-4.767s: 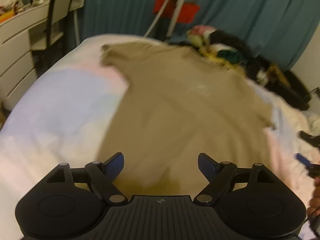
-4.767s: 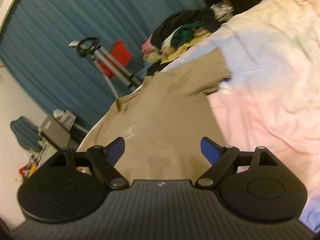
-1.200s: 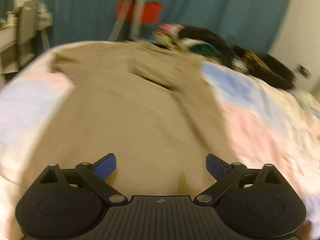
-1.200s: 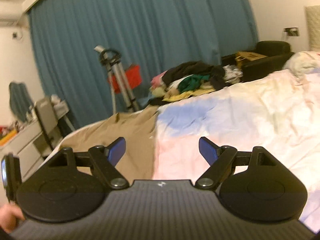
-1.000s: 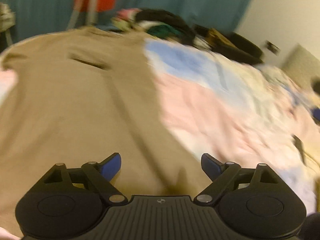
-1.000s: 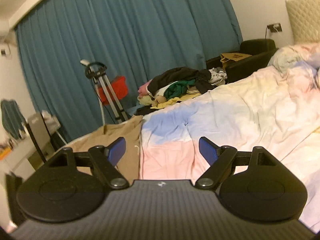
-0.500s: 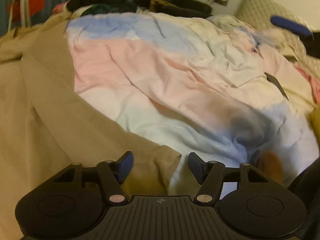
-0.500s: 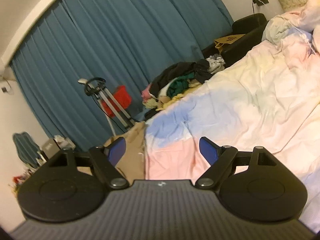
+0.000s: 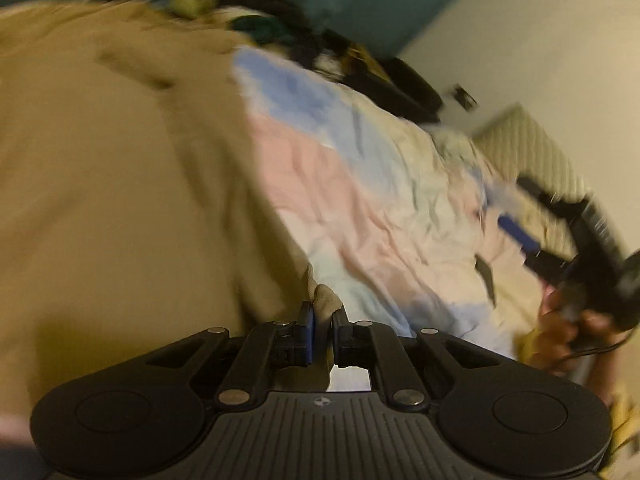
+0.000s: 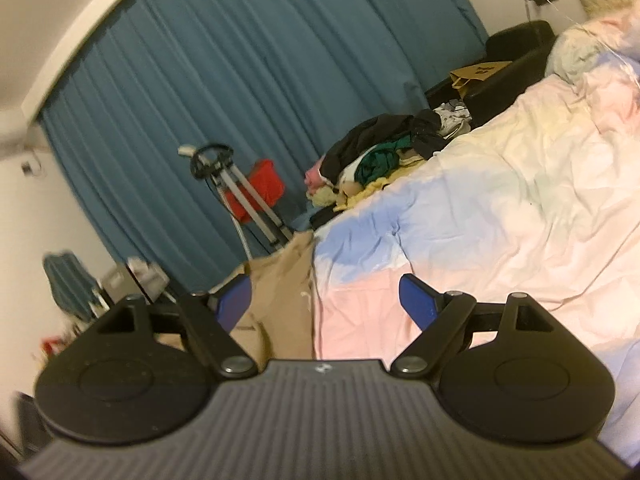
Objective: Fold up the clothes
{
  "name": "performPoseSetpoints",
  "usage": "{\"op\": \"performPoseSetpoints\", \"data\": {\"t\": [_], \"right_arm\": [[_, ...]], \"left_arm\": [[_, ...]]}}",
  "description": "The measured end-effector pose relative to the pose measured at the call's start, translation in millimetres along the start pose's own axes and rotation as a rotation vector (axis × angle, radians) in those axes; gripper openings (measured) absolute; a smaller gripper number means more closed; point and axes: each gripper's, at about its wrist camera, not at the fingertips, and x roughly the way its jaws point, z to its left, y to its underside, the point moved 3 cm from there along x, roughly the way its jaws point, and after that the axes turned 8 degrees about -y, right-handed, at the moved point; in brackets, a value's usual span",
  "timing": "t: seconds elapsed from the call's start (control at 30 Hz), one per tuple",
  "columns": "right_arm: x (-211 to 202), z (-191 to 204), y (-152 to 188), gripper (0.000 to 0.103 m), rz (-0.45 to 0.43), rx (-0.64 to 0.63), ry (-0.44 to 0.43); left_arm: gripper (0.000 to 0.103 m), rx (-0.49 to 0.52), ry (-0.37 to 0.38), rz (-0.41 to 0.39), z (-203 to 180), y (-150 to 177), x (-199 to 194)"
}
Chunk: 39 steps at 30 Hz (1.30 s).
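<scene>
Gripping a hem corner of the tan T-shirt [image 9: 120, 184], left hand-held gripper [image 9: 323, 328] closed; shirt spread on the duvet [image 9: 360, 200], one side apparently folded inward. Right hand-held gripper [image 10: 324, 300] open, empty. Folds remain.

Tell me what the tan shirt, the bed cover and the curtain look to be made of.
Tan shirt: soft matte knit, probably cotton; it bunches at the corner pinched in the left gripper.
Bed cover: thin matte woven fabric, likely cotton, judging by fine creases and pastel dye patches.
Curtain: heavier teal cloth hanging in straight vertical pleats; fibre unclear.
</scene>
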Motion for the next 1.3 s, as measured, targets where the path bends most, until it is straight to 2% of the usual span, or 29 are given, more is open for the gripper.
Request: {"op": "performPoseSetpoints", "data": {"t": [0.13, 0.2, 0.27, 0.37, 0.43, 0.47, 0.5, 0.53, 0.77, 0.9, 0.97, 1.03, 1.2, 1.3], "right_arm": [[12, 19, 10, 0.083, 0.063, -0.087, 0.015], [17, 29, 16, 0.083, 0.091, -0.117, 0.0], [21, 38, 23, 0.082, 0.117, -0.14, -0.014], [26, 50, 34, 0.082, 0.152, -0.179, -0.018], [29, 57, 40, 0.082, 0.169, -0.21, -0.016], [29, 60, 42, 0.082, 0.169, -0.228, -0.011], [30, 63, 42, 0.082, 0.165, -0.24, -0.009], [29, 64, 42, 0.082, 0.155, -0.244, -0.011], [21, 70, 39, 0.082, 0.052, -0.258, 0.015], [16, 74, 38, 0.082, -0.007, -0.265, 0.031], [17, 77, 37, 0.082, -0.024, -0.271, 0.04], [21, 83, 36, 0.083, -0.034, -0.294, 0.048], [78, 119, 33, 0.083, 0.069, -0.38, 0.013], [140, 148, 44, 0.083, 0.15, -0.391, -0.085]], "left_arm": [[0.003, -0.18, -0.062, 0.072, 52, 10, -18], [0.003, -0.181, -0.129, 0.077, 65, 14, -19], [0.005, -0.178, -0.144, 0.067, 65, 11, -18], [0.026, -0.145, -0.171, 0.036, 59, 3, -18], [0.059, -0.078, -0.221, -0.011, 49, -7, -19], [0.066, -0.058, -0.263, -0.048, 44, -15, -19], [0.081, -0.041, -0.306, -0.087, 39, -22, -20], [0.09, -0.024, -0.35, -0.126, 34, -29, -20], [0.099, 0.078, -0.423, -0.317, -8, -83, -7], [0.099, 0.171, -0.458, -0.407, -23, -91, -5], [0.099, 0.184, -0.488, -0.425, -19, -92, -12], [0.099, 0.18, -0.484, -0.447, -10, -92, -23], [0.099, 0.193, -0.506, -0.492, 18, -87, -50], [0.099, 0.184, -0.533, -0.515, 40, -78, -68]]}}
